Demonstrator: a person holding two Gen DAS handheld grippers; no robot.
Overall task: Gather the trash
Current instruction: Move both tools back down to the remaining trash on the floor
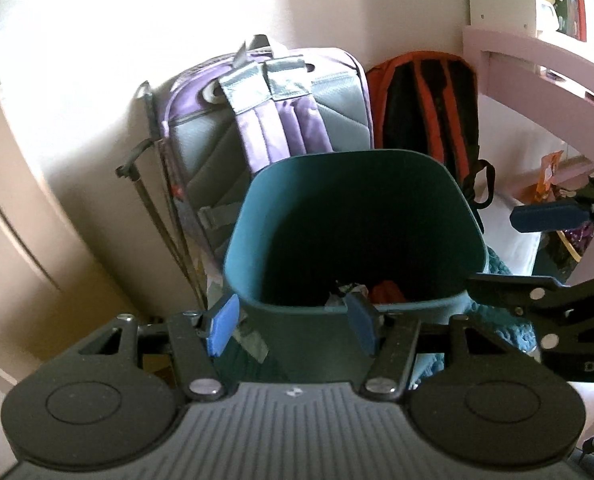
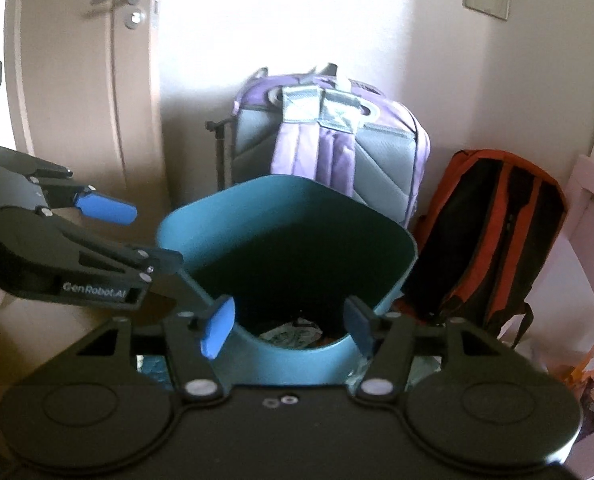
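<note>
A teal bin point(image 1: 257, 216) stands on the floor before me, also in the right wrist view point(image 2: 201, 224). Crumpled trash point(image 1: 353, 292) lies at its bottom, seen too in the right wrist view point(image 2: 293, 334). My left gripper point(image 1: 293, 326) is open and empty, its fingers astride the bin's near rim. My right gripper point(image 2: 287, 326) is open and empty, also over the near rim. Each gripper shows in the other's view, the right one point(image 1: 537, 256) at the bin's right, the left one point(image 2: 105, 232) at its left.
A purple and grey backpack point(image 1: 265, 120) leans on the wall behind the bin, an orange and black backpack point(image 1: 429, 108) to its right. A door point(image 2: 85, 80) stands at left. Snack wrappers point(image 2: 589, 376) lie on the floor at right, near a pink bed frame point(image 1: 537, 52).
</note>
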